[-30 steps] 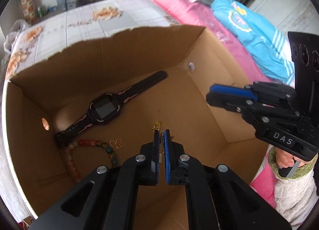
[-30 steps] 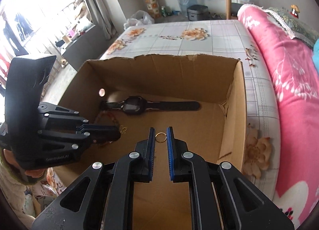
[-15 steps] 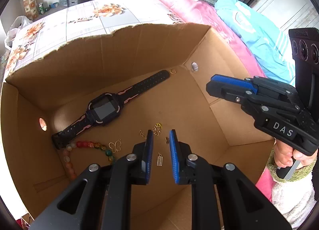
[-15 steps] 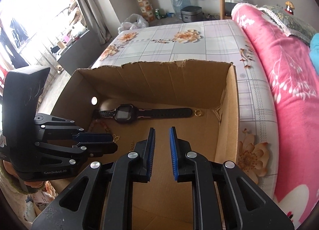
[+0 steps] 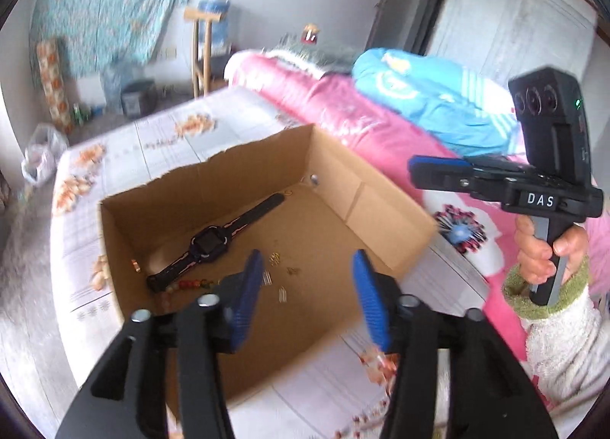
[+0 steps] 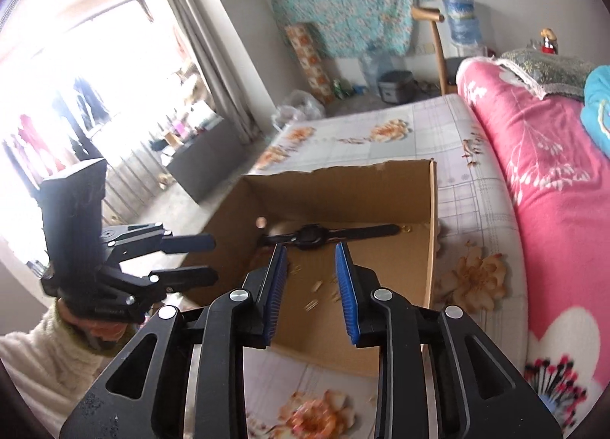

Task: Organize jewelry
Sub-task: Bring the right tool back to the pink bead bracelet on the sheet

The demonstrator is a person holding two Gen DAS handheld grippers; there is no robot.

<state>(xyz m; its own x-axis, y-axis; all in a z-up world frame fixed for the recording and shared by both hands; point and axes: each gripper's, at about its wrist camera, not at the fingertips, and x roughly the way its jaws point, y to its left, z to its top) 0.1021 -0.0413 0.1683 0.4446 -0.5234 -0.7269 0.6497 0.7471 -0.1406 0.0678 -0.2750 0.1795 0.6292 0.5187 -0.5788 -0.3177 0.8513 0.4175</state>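
On the flowered bedsheet (image 5: 126, 157), beside a pink blanket (image 6: 553, 210), stands an open cardboard box (image 5: 335, 187) with a ragged torn far edge. It is the only container in view, and all the jewelry visible lies on its floor.

Along the far wall of the box lies a black watch (image 5: 207, 242), strap stretched out flat, its face turned up. Just past the free end of the strap, close to the far right corner, sits a small gold ring (image 5: 288, 193). At the other end of the strap, toward the left wall, a beaded bracelet (image 5: 190, 282) of red, green and pale beads lies touching or nearly touching the strap; part of it is hidden behind the near gripper finger. Nearer the middle of the floor are several small gold pieces (image 5: 275, 258), scattered and apart from each other; they are too small and blurred to name singly. Each side wall has 1 round hole.

The left gripper (image 5: 307, 298) hangs above the near part of the box, its 2 blue-padded fingers spread wide and opening further, with nothing between them. The right gripper (image 6: 310, 282) is above the near edge of the box, pointing toward the watch; its fingers stand moderately apart and are also opening, and nothing is held between them. A hand (image 5: 541, 252) in a fuzzy white sleeve with a green cuff grips the handle of the right gripper, off the right side of the box.
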